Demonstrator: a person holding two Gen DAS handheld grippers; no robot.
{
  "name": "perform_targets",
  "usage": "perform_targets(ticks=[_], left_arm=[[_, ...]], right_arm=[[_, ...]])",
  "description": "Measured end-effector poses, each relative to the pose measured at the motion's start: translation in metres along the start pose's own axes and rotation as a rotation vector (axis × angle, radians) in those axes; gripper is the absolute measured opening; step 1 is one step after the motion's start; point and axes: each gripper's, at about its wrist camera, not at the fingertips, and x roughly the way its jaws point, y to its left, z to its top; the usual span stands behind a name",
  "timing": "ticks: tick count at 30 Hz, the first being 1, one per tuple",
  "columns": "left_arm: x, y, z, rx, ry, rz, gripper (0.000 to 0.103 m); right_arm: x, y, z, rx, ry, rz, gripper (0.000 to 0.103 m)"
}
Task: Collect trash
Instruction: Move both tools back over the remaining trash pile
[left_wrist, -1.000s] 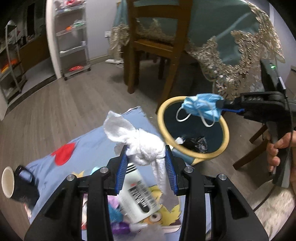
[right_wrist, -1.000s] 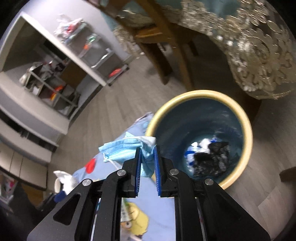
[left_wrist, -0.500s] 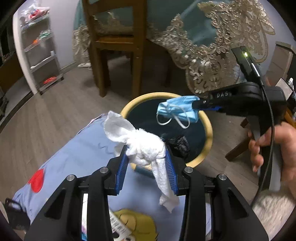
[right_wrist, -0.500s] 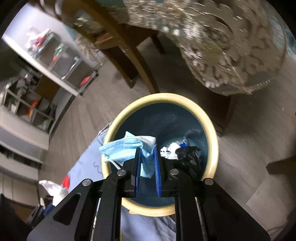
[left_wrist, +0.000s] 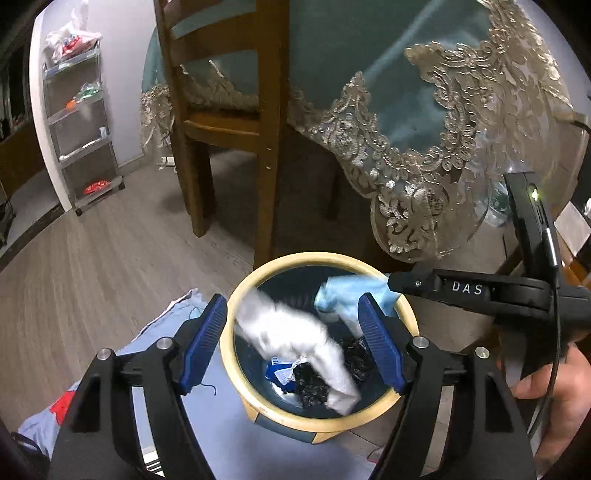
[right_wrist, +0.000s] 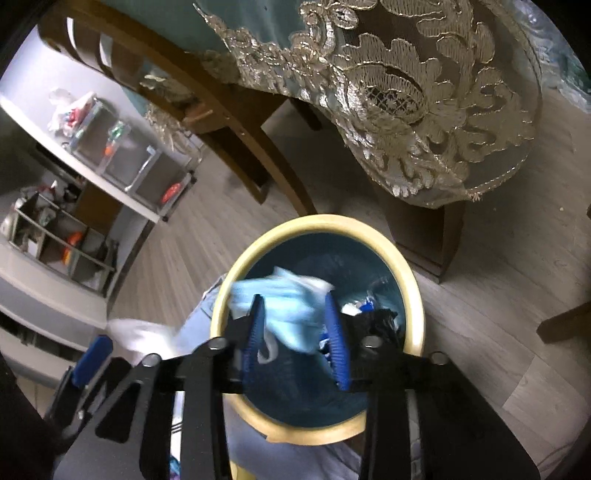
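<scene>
A round bin with a yellow rim and dark blue inside stands on the floor, holding black and white scraps. My left gripper hangs over it with jaws opening; a white tissue drops loose and blurred between them. My right gripper is over the same bin, jaws opening. A light-blue face mask slips down blurred between its blue pads. In the left wrist view the mask hangs at the tip of the right gripper.
A wooden chair and a table with a teal, lace-edged cloth stand just behind the bin. A light-blue printed cloth lies on the floor under it. A shelf cart is far left. A hand holds the right gripper.
Both grippers moved over the bin and their jaws spread. The tissue and the mask, gripped before, now come loose and drop toward the bin.
</scene>
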Motion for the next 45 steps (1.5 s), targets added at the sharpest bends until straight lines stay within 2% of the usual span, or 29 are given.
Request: perform_targets(ticks=[2,7,12,21,25,29,37,45], left_arm=[[-0.001,0.001,-0.003,0.002,0.007,0.014,0.077],[-0.002,0.010,-0.015,-0.015,0.025,0.028,0.077],[-0.009,0.016,-0.024,-0.006,0.024,0.051,0.077],[-0.021,0.029,-0.034,-0.020,0.027,0.079,0.077],[-0.034,0.035,-0.039,-0.019,0.024,0.103,0.078],[-0.056,0.046,-0.047,-0.032,0.014,0.127,0.081],[-0.118,0.079,-0.080,-0.072,0.007,0.199,0.082],[-0.193,0.114,-0.124,-0.129,-0.010,0.293,0.082]], right_arm=[[0.001,0.000,0.000,0.006,0.007,0.003,0.052],[-0.001,0.008,-0.001,-0.015,0.002,0.002,0.063],[-0.002,0.014,-0.001,-0.035,-0.006,0.006,0.071],[0.000,0.024,-0.003,-0.065,-0.001,0.001,0.075],[-0.001,0.032,-0.004,-0.098,-0.004,0.004,0.085],[-0.006,0.046,-0.011,-0.172,-0.012,0.012,0.092],[-0.027,0.085,-0.037,-0.313,-0.018,0.055,0.094],[-0.051,0.119,-0.074,-0.401,-0.011,0.128,0.095]])
